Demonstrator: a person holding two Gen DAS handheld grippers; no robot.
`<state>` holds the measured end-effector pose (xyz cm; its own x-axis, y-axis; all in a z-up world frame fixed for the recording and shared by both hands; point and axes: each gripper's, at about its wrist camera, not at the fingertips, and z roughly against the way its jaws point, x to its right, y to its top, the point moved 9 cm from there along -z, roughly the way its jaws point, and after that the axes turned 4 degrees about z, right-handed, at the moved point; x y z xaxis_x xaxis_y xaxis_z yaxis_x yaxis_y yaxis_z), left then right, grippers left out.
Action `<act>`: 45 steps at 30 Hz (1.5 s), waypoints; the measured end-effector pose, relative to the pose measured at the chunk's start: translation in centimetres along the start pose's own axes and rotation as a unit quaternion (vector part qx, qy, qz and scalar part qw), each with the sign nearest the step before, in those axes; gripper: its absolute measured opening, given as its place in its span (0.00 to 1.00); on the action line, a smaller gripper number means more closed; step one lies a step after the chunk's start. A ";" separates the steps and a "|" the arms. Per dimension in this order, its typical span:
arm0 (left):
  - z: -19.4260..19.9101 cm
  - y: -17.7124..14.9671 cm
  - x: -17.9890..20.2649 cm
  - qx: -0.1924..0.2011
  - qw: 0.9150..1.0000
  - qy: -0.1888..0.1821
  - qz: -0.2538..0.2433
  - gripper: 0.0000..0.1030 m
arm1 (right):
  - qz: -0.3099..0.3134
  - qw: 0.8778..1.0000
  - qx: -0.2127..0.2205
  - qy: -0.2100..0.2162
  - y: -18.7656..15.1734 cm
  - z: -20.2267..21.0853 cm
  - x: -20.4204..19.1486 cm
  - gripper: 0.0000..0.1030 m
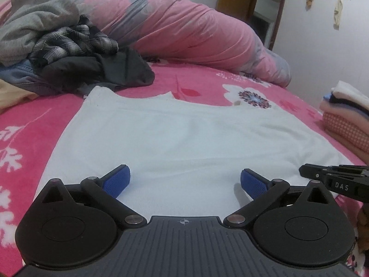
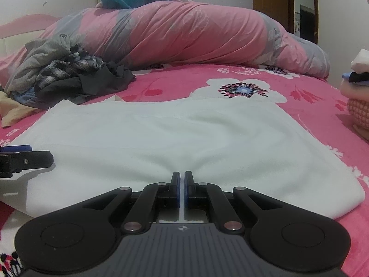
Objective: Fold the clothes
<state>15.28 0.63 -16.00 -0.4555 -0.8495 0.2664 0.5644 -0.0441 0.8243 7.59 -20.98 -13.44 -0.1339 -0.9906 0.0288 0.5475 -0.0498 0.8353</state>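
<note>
white shirt (image 2: pixel 161 143) lies spread flat across the middle of the frame on the pink flowered bedsheet (image 2: pixel 175 85), near hem toward the cameras, far edge toward the rolled quilt (image 2: pixel 184 34) along the top; laid out smooth like this so a fold can be made cleanly. right gripper (image 2: pixel 183 184), lower centre of its own view, is clenched on a thin pinch of the shirt's near edge, white cloth visible as a sliver between the blue pads, small puckers fanning out from the grip. left gripper (image 1: pixel 184 180) sits low at the bottom centre of the left view with its fingers spread wide and nothing between them, hovering just over the same near edge; whether the pads (image 1: pixel 116 182) touch the fabric cannot be told. judged: it is lining up a second pinch so both near corners can be lifted together and carried toward the far edge. unfolded heap (image 1: pixel 69 46), grey, plaid and dark pieces, waits at upper left, apart from the work area. folded stack (image 1: pixel 348 120) sits at the right edge, kept clear of the shirt. judged: one garment in hand, fold not yet started.
</note>
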 end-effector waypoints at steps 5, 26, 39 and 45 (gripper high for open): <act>0.1 -0.1 0.1 0.003 1.000 0.006 -0.005 1.00 | -0.005 1.000 0.005 0.007 0.0 0.2 0.0 0.09; -0.1 -0.4 0.3 -0.001 1.000 0.022 -0.020 1.00 | 0.048 0.999 -0.001 0.023 -0.3 0.3 -2.2 1.00; -0.2 -0.5 0.5 -0.007 0.999 0.037 -0.036 1.00 | 0.048 0.999 0.005 0.023 -0.4 0.4 -2.2 1.00; -0.4 -0.6 0.8 -0.014 0.997 0.051 -0.051 1.00 | 0.056 0.998 0.005 0.016 -0.4 0.4 -2.4 1.00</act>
<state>14.83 -0.28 -16.52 -0.4399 -0.8889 0.1281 0.5384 -0.1468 0.8298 7.40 -18.51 -13.67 -0.0452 -0.9935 0.1045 0.5490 0.0627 0.8334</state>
